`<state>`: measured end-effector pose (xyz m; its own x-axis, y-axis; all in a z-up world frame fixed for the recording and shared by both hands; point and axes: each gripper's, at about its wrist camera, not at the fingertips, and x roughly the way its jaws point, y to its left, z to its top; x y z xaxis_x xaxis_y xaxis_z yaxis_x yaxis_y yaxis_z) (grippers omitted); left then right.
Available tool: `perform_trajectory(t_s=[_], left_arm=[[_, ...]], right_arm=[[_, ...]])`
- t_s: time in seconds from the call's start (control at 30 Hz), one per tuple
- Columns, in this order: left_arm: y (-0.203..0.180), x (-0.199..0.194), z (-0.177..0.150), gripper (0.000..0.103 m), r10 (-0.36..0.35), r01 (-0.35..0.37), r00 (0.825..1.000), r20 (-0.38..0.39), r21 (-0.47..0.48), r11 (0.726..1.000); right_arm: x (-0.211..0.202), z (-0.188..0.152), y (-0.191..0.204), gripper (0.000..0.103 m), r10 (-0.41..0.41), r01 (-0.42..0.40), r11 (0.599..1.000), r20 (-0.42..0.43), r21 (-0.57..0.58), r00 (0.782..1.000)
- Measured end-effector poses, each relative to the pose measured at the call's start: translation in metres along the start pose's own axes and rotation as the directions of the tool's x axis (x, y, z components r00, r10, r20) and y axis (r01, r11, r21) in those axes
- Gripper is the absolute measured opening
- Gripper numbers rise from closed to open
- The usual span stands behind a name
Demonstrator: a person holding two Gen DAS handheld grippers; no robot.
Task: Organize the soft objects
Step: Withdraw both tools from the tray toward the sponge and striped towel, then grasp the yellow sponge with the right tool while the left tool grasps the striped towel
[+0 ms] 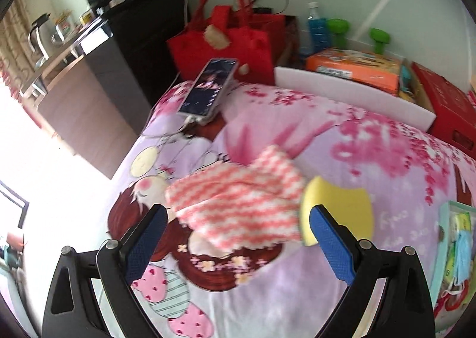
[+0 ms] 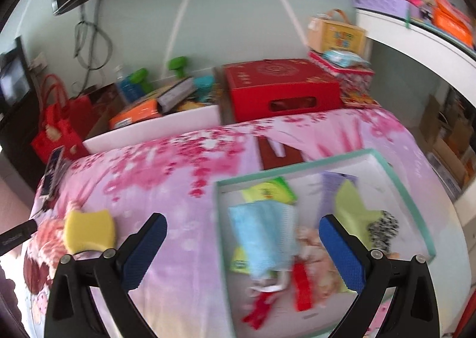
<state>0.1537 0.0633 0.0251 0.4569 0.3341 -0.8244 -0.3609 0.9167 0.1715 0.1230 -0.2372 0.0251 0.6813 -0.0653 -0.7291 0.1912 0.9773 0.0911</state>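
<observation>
Both grippers — left gripper (image 1: 236,236) and right gripper (image 2: 242,251) — gape wide, holding nothing; teal-rimmed box (image 2: 407,204) already holds several soft items, while pink-striped cloth (image 1: 238,201) and yellow sponge (image 1: 342,207) at its 3 o'clock remain on the bedspread (image 1: 342,135) — task judged partly complete.

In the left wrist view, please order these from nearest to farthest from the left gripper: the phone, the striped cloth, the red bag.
1. Striped cloth, just ahead of the open left gripper.
2. Phone, farther up the bed, slightly left.
3. Red bag, beyond the bed by the wall.
</observation>
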Motion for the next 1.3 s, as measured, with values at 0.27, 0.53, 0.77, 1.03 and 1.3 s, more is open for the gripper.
perform_trajectory(t_s=[0.27, 0.53, 0.77, 1.03, 1.3], left_arm=[[0.039, 0.027, -0.008, 0.096, 0.006, -0.013, 0.998, -0.063, -0.1, 0.995], [0.057, 0.057, -0.014, 0.096, -0.021, -0.004, 0.991, -0.129, -0.186, 0.983], [0.071, 0.082, -0.019, 0.096, -0.054, 0.012, 0.987, -0.153, -0.264, 0.964], [0.069, 0.105, -0.024, 0.096, -0.074, 0.006, 0.972, -0.225, -0.287, 0.958], [0.068, 0.117, -0.031, 0.081, -0.095, 0.007, 0.961, -0.26, -0.319, 0.948]], right_arm=[[0.008, -0.003, 0.072, 0.103, 0.099, -0.102, 0.987, -0.029, -0.124, 0.995], [0.039, -0.015, 0.132, 0.103, 0.212, -0.233, 0.951, -0.12, -0.204, 0.97], [0.075, -0.04, 0.162, 0.103, 0.237, -0.297, 0.92, -0.243, -0.255, 0.941], [0.089, -0.055, 0.179, 0.096, 0.262, -0.342, 0.894, -0.28, -0.29, 0.924], [0.096, -0.059, 0.194, 0.058, 0.292, -0.377, 0.867, -0.279, -0.327, 0.915]])
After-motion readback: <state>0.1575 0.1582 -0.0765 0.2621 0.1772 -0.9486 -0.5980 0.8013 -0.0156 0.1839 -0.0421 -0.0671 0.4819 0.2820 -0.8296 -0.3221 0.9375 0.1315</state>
